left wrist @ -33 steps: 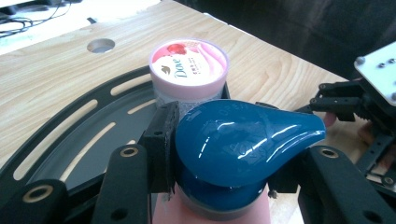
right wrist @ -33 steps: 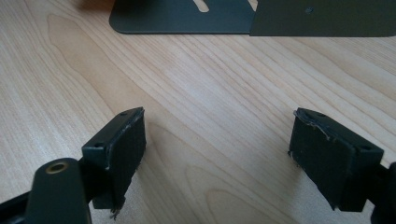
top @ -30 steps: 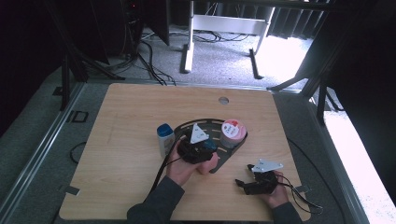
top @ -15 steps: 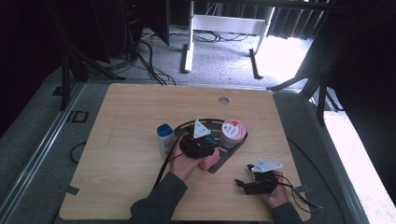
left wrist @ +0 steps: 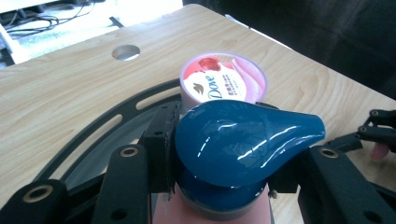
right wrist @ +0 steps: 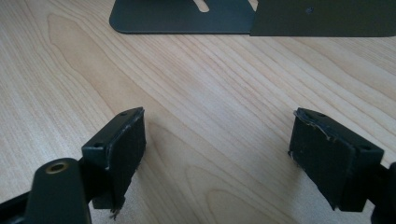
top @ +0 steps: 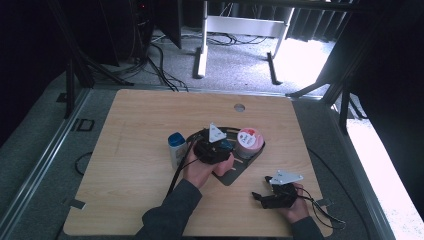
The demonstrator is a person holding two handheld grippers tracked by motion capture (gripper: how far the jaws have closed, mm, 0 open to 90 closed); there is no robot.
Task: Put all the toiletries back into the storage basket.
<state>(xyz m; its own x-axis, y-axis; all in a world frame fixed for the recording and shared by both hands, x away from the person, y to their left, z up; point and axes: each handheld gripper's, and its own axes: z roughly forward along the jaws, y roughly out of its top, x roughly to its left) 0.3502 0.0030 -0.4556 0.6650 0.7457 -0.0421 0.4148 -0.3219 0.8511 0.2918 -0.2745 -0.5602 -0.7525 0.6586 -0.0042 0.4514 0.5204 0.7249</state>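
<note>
Left gripper (left wrist: 224, 186) clamps its 2 black jaws on the glossy teal teardrop-shaped pump cap (left wrist: 243, 140) of a pink plastic bottle (left wrist: 210, 212); the cap's spout tapers toward 3 o'clock in the left gripper view, and highlights streak its smooth top. The pads press the cap's base from 9 and 3 o'clock. Directly at 12 o'clock from the cap, just beside it, stands a round pink Dove tub (left wrist: 223, 81) on a black curved metal tray (left wrist: 93, 135). On the light wooden table (top: 140, 125), a white bottle with a blue cap (top: 177, 148) stands at 9 o'clock from this gripper (top: 212, 149). Right gripper (right wrist: 217, 158) rests at 4 o'clock, jaws spread apart over bare wood.
</note>
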